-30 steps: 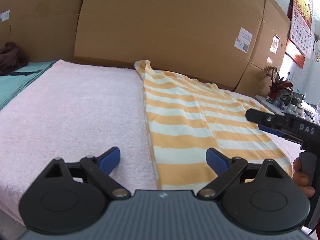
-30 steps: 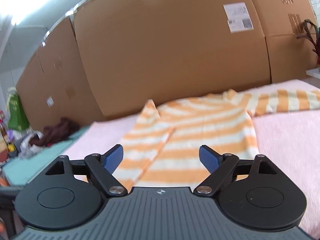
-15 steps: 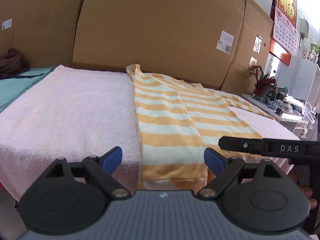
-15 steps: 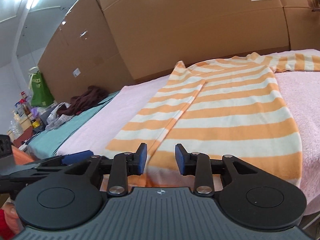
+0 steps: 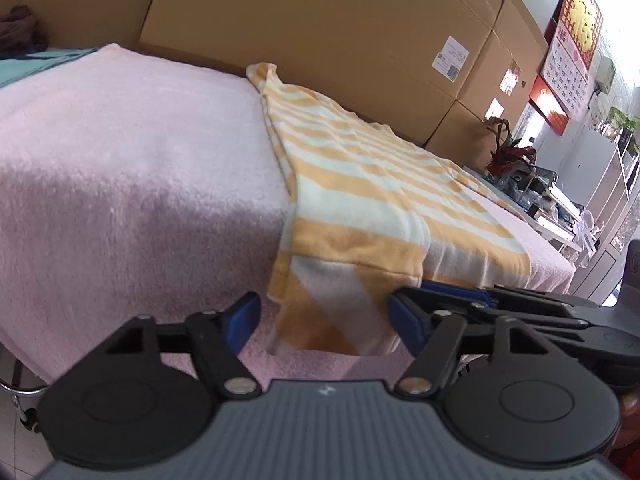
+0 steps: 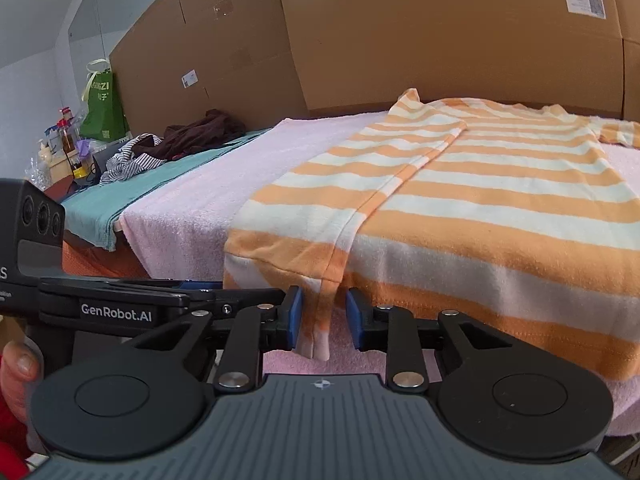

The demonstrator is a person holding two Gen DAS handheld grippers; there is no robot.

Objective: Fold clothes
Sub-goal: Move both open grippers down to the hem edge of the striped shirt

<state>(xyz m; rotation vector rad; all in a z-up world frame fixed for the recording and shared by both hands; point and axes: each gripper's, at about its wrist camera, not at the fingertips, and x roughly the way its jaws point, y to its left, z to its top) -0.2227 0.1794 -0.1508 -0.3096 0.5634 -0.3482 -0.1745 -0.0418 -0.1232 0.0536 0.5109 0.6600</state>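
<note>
Left gripper (image 5: 324, 322) wide open at striped shirt (image 5: 360, 184) hem; right gripper (image 6: 322, 320) half-closed astride folded sleeve edge (image 6: 320, 316), not gripping.

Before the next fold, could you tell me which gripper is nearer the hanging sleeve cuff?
Right. The right gripper straddles the sleeve cuff, jaws open; the left gripper sits just left of it.

A pink towel (image 6: 192, 184) covers the table. Behind the towel stand big cardboard boxes (image 6: 400, 32). Left of the towel lies a teal cloth (image 6: 120, 196) with dark clothes (image 6: 200, 134). A calendar (image 5: 570, 40) hangs far right.
</note>
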